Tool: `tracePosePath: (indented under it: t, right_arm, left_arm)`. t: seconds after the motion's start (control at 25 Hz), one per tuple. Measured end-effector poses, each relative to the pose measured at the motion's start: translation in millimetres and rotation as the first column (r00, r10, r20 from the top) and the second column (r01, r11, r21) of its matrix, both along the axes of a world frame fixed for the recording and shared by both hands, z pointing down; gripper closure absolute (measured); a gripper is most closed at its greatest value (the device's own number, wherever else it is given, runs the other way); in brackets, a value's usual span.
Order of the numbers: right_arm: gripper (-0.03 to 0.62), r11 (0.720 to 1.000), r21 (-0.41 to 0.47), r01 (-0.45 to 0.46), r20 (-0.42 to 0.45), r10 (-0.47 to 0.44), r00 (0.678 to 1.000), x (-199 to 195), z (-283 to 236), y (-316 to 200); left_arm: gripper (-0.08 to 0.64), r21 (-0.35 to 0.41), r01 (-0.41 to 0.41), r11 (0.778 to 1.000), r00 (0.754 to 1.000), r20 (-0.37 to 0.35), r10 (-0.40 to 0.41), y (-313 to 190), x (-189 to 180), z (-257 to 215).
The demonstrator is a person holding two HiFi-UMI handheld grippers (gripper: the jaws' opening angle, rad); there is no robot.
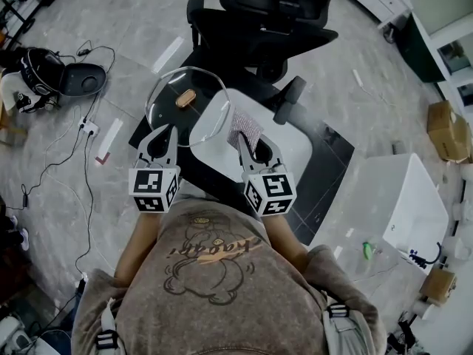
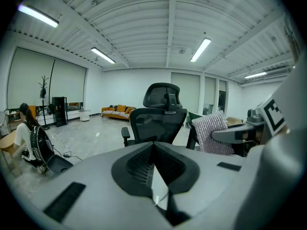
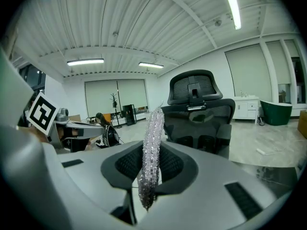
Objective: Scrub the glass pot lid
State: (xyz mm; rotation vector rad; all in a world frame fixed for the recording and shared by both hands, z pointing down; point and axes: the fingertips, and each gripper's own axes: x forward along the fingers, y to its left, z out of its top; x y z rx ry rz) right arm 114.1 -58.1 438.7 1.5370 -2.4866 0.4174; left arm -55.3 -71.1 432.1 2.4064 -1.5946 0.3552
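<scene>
In the head view I hold the round glass pot lid (image 1: 199, 120) up by its near-left rim, with my left gripper (image 1: 164, 132) shut on it. Its wooden knob (image 1: 185, 99) faces up. To its right, my right gripper (image 1: 251, 146) is shut on a silvery scrub cloth (image 1: 244, 128), whose edge lies beside the lid's right rim. The left gripper view shows the lid (image 2: 156, 182) only as a thin glass edge between the closed jaws of the left gripper (image 2: 153, 152), and the scrub cloth (image 2: 212, 132) off to the right. In the right gripper view the cloth (image 3: 150, 147) stands edge-on in the right gripper (image 3: 151, 164).
A small white table (image 1: 295, 150) stands below the grippers on a dark floor mat (image 1: 329, 172). A black office chair (image 1: 270, 13) is just beyond. A white cabinet (image 1: 414, 198) and cardboard box (image 1: 448, 128) are at the right, cables and a backpack (image 1: 44, 72) at the left.
</scene>
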Motion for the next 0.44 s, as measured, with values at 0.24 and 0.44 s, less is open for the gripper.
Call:
tracePosePath:
  t: [0.24,0.44]
  right_arm:
    - [0.509,1.000,-0.005,-0.003,0.005,0.004,1.000,1.7,1.4,-0.1]
    - [0.509,1.000,-0.009,-0.006,0.002,0.006,1.000,4.3,3.4,-0.1]
  left_arm:
    - [0.542,-0.009,-0.009,1.000,1.000,-0.003,0.009,0.0,5.0,2.8]
    - [0.541,-0.018,-0.021,1.000,1.000,-0.006,0.020,1.2,9.5,5.1]
